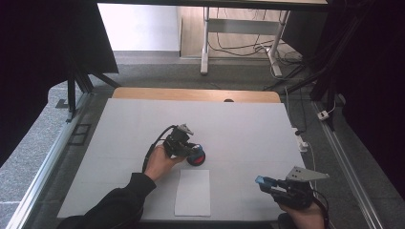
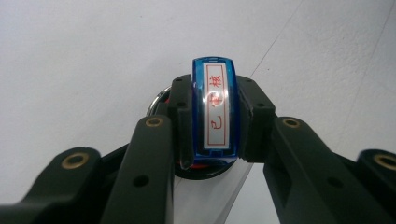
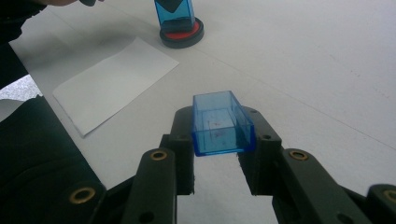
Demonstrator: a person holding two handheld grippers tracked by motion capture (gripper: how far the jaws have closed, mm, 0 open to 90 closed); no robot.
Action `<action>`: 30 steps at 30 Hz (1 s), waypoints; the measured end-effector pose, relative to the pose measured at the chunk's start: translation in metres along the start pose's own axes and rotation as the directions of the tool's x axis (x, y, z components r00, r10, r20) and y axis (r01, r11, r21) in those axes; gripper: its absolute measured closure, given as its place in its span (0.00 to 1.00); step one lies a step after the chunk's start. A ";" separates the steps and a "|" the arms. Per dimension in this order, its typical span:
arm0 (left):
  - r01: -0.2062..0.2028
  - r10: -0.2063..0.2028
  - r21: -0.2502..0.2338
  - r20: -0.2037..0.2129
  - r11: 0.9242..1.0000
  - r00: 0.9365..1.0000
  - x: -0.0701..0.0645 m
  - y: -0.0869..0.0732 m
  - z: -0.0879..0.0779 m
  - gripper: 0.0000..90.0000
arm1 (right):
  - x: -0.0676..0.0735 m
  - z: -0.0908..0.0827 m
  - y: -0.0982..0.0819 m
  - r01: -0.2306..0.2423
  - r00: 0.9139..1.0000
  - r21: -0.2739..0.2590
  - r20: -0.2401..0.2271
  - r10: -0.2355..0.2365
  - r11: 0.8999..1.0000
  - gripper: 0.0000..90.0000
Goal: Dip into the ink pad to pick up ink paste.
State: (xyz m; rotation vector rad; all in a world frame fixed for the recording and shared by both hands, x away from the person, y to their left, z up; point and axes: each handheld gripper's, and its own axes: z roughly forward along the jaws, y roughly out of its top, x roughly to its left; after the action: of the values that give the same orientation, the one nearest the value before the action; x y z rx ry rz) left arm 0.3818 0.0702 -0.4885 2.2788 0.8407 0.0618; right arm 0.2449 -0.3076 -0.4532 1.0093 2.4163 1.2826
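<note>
The left gripper (image 2: 212, 135) pinches the blue stamp (image 2: 213, 109) upright, its long axis vertical, foot down on the red ink pad (image 3: 181, 32) straight below the fingers. The paper (image 1: 193, 192) lies just beside the pad, toward the person, nearer this hand. The right gripper (image 3: 219, 149) pinches the blue cap (image 3: 222, 123), well apart. The stamp's face is hidden against the pad.
</note>
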 end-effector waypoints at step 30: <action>0.042 -0.042 -0.005 0.023 0.999 0.999 0.004 -0.002 0.000 0.79 | 0.001 0.001 0.000 0.004 1.000 0.004 0.004 -0.004 1.000 0.76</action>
State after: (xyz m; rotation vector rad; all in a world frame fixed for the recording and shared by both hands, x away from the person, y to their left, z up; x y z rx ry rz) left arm 0.3840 0.0739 -0.4908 2.2519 0.8756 0.0193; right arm 0.2446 -0.3067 -0.4535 1.0061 2.4176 1.2744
